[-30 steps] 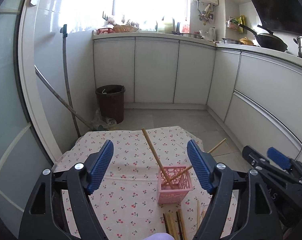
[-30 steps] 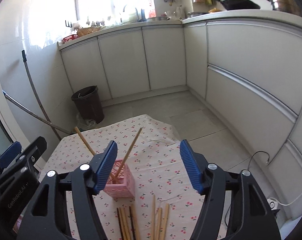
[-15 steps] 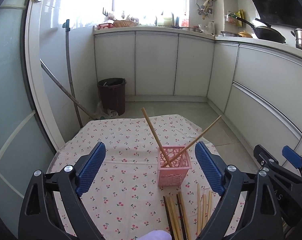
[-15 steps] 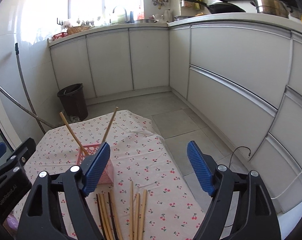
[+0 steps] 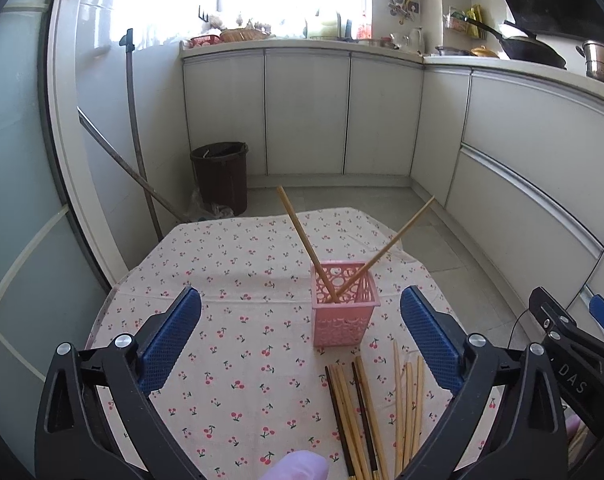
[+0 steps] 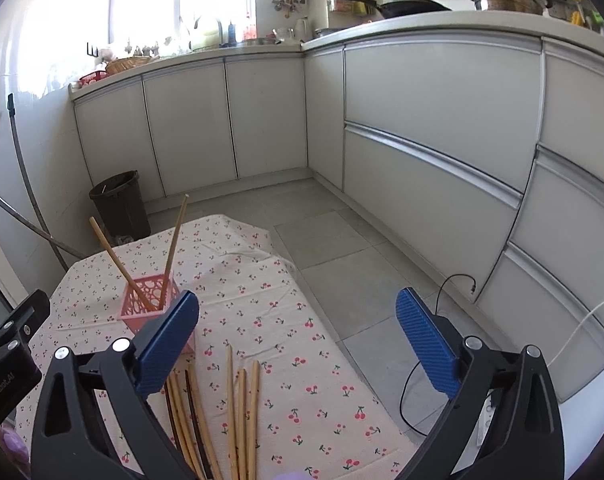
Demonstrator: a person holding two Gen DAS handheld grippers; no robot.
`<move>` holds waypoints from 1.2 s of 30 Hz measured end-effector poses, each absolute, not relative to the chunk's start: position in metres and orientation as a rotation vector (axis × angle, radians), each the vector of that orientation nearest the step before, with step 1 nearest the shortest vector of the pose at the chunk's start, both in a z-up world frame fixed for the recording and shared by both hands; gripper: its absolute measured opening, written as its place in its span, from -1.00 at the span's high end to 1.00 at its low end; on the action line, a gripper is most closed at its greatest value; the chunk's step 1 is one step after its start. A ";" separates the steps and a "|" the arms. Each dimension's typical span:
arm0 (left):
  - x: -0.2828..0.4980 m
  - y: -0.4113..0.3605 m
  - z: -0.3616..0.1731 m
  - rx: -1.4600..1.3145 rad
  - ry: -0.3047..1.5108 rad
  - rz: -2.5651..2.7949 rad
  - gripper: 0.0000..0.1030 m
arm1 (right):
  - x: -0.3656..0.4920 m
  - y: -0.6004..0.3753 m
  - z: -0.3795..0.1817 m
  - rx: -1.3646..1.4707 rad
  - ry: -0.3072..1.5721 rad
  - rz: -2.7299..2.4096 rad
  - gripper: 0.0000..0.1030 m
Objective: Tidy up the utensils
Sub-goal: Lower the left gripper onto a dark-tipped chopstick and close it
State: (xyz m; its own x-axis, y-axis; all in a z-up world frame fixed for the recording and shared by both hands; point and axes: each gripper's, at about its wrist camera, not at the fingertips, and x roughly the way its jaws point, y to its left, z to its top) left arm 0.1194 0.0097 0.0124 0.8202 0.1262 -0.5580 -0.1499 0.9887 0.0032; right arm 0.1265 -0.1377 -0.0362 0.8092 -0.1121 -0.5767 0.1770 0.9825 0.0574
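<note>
Left wrist view: two chopsticks (image 5: 302,240) lean in pink basket (image 5: 344,320).

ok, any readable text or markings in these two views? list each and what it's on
"DAS": white letters on the black body of the right gripper, left wrist view; the start is cut off.
White print on the black body of the left gripper, right wrist view: too blurred to read.
Bottles and packets on the counter: labels too small.
Nothing else.

two chopsticks (image 5: 302,240) in basket (image 5: 344,320); loose chopsticks (image 5: 378,408) lie before it on cloth (image 5: 222,280).
</note>
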 end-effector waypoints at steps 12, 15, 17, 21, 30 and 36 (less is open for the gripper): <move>0.177 0.034 -0.066 -0.229 1.052 0.055 -0.86 | 0.136 -0.172 -0.089 0.344 0.946 -0.037 -0.87; 0.192 0.042 -0.096 -0.279 1.180 0.092 -0.86 | 0.140 -0.177 -0.100 0.390 1.011 -0.023 -0.87; 0.200 0.044 -0.117 -0.303 1.259 0.115 -0.86 | 0.143 -0.178 -0.106 0.423 1.048 -0.006 -0.87; 0.211 0.042 -0.148 -0.340 1.346 0.164 -0.82 | 0.146 -0.181 -0.119 0.494 1.131 0.043 -0.87; 0.219 0.022 -0.161 -0.326 1.367 0.109 -0.08 | 0.150 -0.195 -0.132 0.634 1.197 0.079 -0.87; 0.217 0.038 -0.171 -0.339 1.386 0.152 0.03 | 0.150 -0.197 -0.133 0.675 1.212 0.099 -0.87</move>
